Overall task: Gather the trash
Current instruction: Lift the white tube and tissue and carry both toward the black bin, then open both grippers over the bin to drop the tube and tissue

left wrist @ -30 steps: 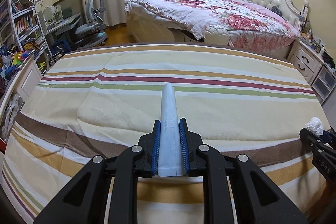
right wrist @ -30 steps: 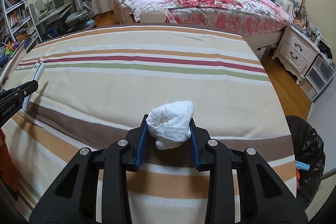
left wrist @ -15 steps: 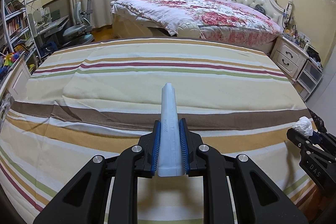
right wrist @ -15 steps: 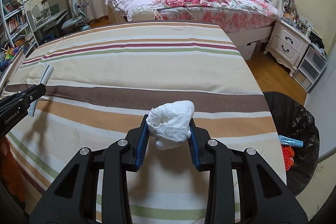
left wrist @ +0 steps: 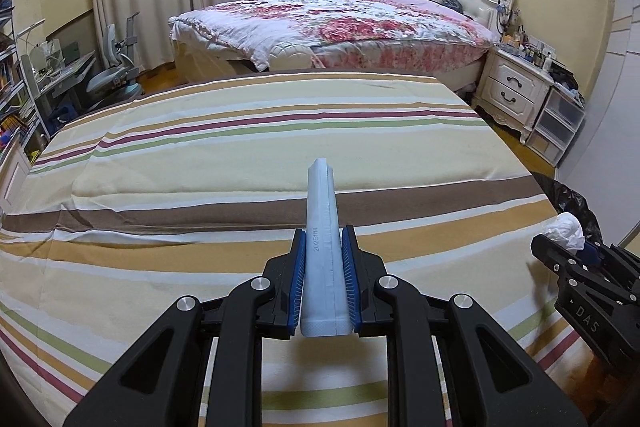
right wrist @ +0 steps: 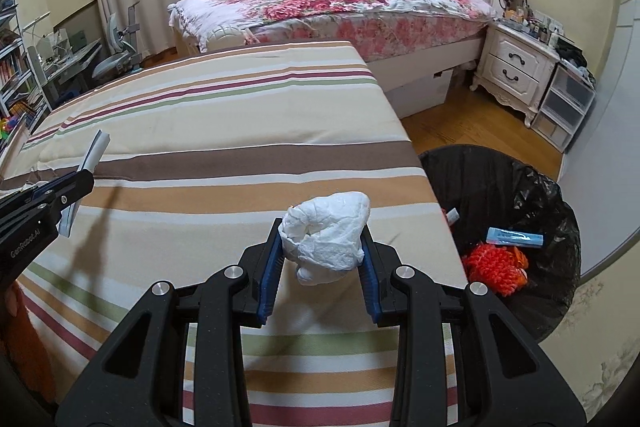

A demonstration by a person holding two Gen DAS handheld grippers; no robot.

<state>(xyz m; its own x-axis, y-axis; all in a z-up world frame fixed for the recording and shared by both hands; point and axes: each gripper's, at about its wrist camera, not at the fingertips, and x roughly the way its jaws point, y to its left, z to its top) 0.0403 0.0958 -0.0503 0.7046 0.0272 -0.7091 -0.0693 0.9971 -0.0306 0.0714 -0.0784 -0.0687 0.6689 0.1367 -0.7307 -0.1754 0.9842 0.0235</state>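
My left gripper (left wrist: 323, 247) is shut on a long pale-blue wrapper (left wrist: 321, 227) and holds it above the striped bed (left wrist: 200, 155). My right gripper (right wrist: 323, 239) is shut on a crumpled white tissue (right wrist: 326, 235) above the bed's right edge. A trash bin with a black bag (right wrist: 520, 187) stands on the floor right of the bed; it holds an orange net, a blue wrapper and a small white piece. The right gripper with the tissue (left wrist: 568, 229) shows at the right of the left wrist view. The left gripper with the wrapper (right wrist: 90, 157) shows at the left of the right wrist view.
A flowered bed (right wrist: 340, 3) with a white headboard stands beyond the striped bed. A white nightstand (right wrist: 516, 67) and plastic drawers (right wrist: 568, 103) stand at the right wall. A desk, chair (left wrist: 116, 67) and bookshelves are at the left.
Both grippers have moved right and back across the striped bed with their loads still held. The trash bin has come into fuller view on the right.
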